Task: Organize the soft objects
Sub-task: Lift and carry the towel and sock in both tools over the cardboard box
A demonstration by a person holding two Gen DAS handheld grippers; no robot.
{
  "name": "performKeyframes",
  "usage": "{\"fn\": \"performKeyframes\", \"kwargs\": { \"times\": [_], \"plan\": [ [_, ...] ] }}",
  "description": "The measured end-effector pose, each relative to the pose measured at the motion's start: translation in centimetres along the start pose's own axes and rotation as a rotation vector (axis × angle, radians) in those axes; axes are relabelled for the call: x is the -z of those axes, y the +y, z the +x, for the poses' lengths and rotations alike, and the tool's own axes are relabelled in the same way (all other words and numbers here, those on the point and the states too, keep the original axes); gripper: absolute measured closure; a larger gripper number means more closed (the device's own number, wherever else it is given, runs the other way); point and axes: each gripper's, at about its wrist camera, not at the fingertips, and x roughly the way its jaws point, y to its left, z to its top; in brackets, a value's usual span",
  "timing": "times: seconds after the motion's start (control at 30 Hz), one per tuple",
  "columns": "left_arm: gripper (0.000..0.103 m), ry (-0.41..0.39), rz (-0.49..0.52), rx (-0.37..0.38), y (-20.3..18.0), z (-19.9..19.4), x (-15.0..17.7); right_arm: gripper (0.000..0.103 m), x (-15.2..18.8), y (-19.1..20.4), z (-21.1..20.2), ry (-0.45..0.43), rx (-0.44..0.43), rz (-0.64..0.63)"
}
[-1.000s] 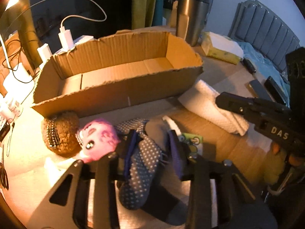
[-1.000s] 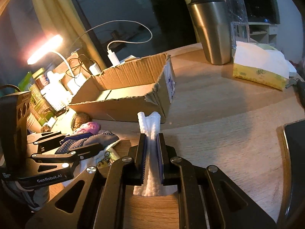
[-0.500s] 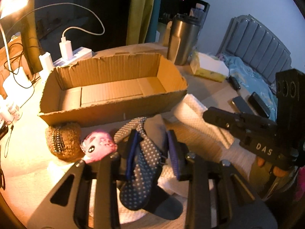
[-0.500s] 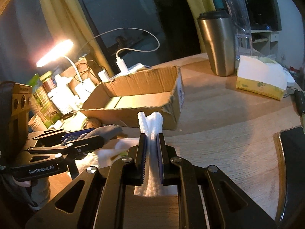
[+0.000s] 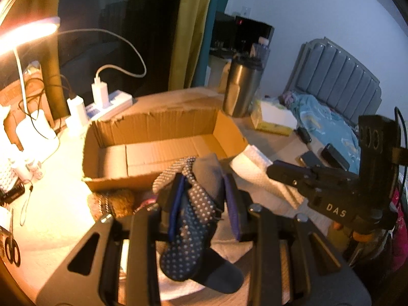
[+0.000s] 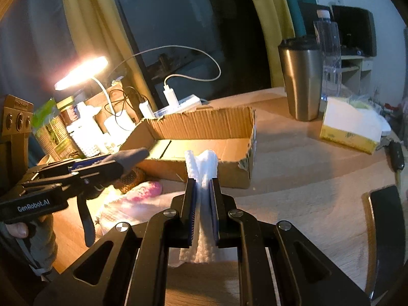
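My left gripper (image 5: 204, 191) is shut on a grey sock with white grip dots (image 5: 188, 219) and holds it in the air just before the near wall of an open cardboard box (image 5: 163, 150). The sock's toe hangs below the fingers. My right gripper (image 6: 203, 186) is shut on a white folded towel (image 6: 202, 165), lifted off the table in front of the box (image 6: 204, 140). The left gripper (image 6: 102, 165) shows at the left of the right wrist view. A brown knitted item (image 5: 112, 201) and a pink soft toy (image 6: 145, 191) lie on the table below.
A steel tumbler (image 6: 301, 81), a tissue box (image 6: 349, 127) and a clear bottle (image 6: 329, 58) stand behind the box on the right. Chargers, a power strip (image 5: 107, 104) and a lit lamp (image 6: 81, 71) are at the left. Phones (image 5: 331, 155) lie at the table's right edge.
Both grippers have risen with their loads. The left gripper lifted the sock off the table toward the box's near wall; the pink toy and brown item stayed on the table.
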Motion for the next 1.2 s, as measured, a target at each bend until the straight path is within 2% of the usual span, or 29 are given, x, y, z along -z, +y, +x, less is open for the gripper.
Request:
{"fn": "performKeyframes", "kwargs": {
  "times": [0.4, 0.73, 1.2],
  "plan": [
    [0.071, -0.156, -0.002, 0.033, 2.2, -3.6, -2.9, 0.091, -3.2, 2.1, -1.7, -0.075, 0.056, -0.064],
    [0.071, -0.259, -0.024, -0.001, 3.9, -4.8, -4.8, 0.091, -5.7, 3.2, -1.8, -0.110, 0.067, -0.107],
    [0.071, -0.261, -0.039, -0.012, 3.8, -1.6, -7.2, 0.091, -9.2, 3.0, 0.1, -0.146, 0.042, -0.132]
  ]
}}
